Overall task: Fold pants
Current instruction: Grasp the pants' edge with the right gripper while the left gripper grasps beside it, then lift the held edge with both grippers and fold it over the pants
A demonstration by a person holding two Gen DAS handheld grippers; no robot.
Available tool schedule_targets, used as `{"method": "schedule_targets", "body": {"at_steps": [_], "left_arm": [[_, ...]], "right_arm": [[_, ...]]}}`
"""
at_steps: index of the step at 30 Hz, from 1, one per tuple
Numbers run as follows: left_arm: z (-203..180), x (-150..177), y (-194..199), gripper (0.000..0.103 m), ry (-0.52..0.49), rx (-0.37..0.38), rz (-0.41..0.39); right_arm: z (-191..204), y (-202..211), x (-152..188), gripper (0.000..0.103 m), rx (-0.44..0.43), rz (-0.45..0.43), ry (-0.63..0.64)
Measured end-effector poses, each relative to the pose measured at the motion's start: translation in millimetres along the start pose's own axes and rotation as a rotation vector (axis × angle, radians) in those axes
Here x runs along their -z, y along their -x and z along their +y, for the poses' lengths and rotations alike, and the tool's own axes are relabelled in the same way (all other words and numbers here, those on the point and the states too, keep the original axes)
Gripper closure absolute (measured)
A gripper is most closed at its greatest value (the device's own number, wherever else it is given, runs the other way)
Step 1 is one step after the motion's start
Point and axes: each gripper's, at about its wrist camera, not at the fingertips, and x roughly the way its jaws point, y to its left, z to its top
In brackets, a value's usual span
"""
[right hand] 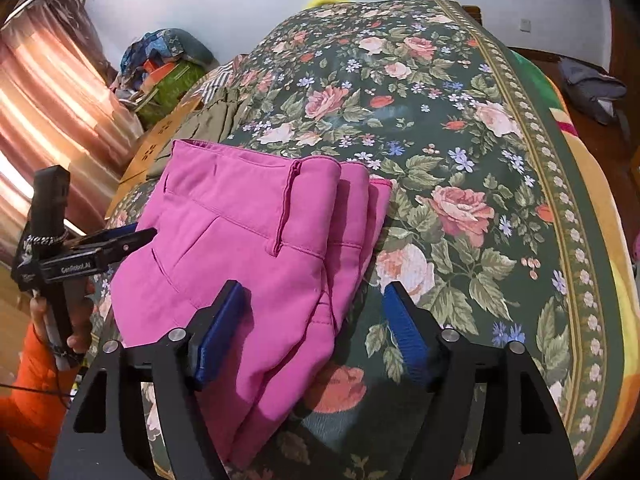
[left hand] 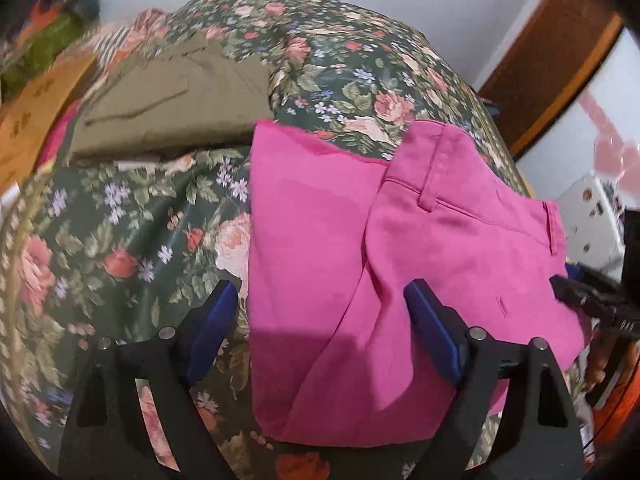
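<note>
The pink pants (left hand: 360,264) lie folded in a compact stack on the floral bedspread (left hand: 120,240). In the right wrist view the pink pants (right hand: 240,240) show stacked layers, waistband uppermost. My left gripper (left hand: 320,300) is open, empty, hovering over the near left part of the stack. My right gripper (right hand: 316,304) is open, empty, over the stack's right edge. The left gripper also shows in the right wrist view (right hand: 132,240) at the pants' left side, and the right gripper's tip shows in the left wrist view (left hand: 568,292) at the right edge.
Folded olive-brown pants (left hand: 176,108) lie on the bed beyond the pink stack. A cardboard box (right hand: 160,140) and a pile of clothes (right hand: 168,56) stand off the bed's left side. A curtain (right hand: 52,112) hangs at the left. The bedspread (right hand: 460,160) stretches to the right.
</note>
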Motion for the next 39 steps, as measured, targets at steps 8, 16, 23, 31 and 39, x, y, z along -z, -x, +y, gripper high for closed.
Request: {"method": "schedule_targets", "body": {"at_steps": [8, 16, 23, 31, 39], "left_arm": [[-3.9, -3.3, 1.2, 0.049, 0.005, 0.044, -0.004], [-5.5, -6.6, 12.8, 0.076, 0.001, 0.046, -0.019], [-28.4, -8.6, 32.4, 0.09, -0.116, -0.04, -0.075], [-33.1, -13.6, 55.9, 0.092, -0.142, -0.047, -0.132], [-25.1, -22.0, 93.8, 0.092, -0.142, -0.063, -0.226]], "right_arm": [[2.1, -4.5, -6.0, 0.057, -0.06, -0.018, 0.007], [9.2, -4.3, -11.0, 0.075, -0.093, -0.027, 0.025], [16.4, 6.1, -18.8, 0.086, -0.078, -0.066, 0.055], [34.7, 21.0, -35.6, 0.091, -0.068, -0.119, 0.108], [56.8, 28.9, -55.1, 0.091, -0.074, -0.164, 0.168]]}}
